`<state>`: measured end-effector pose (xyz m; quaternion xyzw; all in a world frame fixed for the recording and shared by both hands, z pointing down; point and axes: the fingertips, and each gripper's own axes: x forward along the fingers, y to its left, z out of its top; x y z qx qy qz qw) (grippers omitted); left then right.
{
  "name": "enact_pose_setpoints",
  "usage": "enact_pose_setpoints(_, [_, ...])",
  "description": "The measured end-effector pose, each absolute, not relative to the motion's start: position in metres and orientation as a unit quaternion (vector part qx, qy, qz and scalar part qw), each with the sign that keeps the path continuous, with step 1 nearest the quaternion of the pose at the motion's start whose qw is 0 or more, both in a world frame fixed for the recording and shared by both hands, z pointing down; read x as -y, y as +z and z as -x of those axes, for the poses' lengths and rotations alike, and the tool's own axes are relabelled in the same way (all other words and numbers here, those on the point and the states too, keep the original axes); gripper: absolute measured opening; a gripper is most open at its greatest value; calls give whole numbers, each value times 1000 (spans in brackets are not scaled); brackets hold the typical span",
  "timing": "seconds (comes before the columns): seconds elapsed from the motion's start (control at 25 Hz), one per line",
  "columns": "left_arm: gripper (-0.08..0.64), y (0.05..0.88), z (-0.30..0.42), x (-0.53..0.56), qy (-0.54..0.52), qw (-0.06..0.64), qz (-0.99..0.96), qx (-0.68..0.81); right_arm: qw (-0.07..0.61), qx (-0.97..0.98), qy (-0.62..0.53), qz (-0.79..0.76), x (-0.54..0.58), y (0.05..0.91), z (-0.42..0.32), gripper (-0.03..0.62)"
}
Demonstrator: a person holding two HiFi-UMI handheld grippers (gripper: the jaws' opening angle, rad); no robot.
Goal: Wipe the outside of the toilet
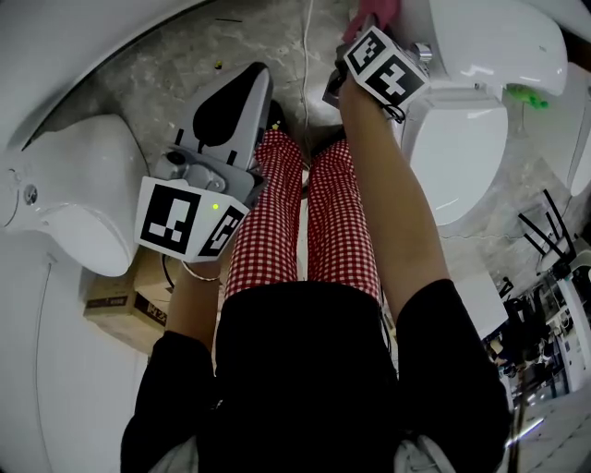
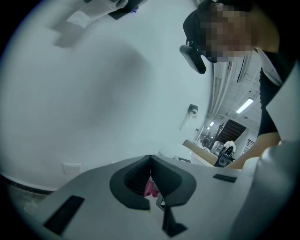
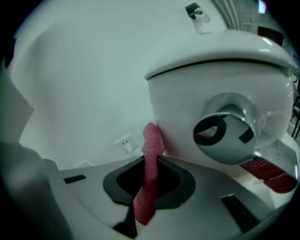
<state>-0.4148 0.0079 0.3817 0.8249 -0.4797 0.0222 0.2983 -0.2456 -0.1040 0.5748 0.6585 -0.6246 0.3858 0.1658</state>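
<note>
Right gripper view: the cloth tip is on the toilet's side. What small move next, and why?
Probably drag the right gripper sideways along the toilet wall, keeping the cloth pressed. The jaws clamp the cloth, its tip touches the wall beside the chrome knob. The left gripper only nips a pink scrap.

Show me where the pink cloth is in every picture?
Head view: top edge, pink cloth at the right gripper.
Right gripper view: bottom centre, in the jaws, tip at the toilet.
Left gripper view: absent; only a small pink bit in the left gripper jaws.
Landmark: the toilet.
</note>
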Motion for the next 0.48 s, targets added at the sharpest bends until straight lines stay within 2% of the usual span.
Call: enact_pose_setpoints(0.48, [9,388,404,-3,40,288,-829,478,148,607,408,-666,64,571,214,55])
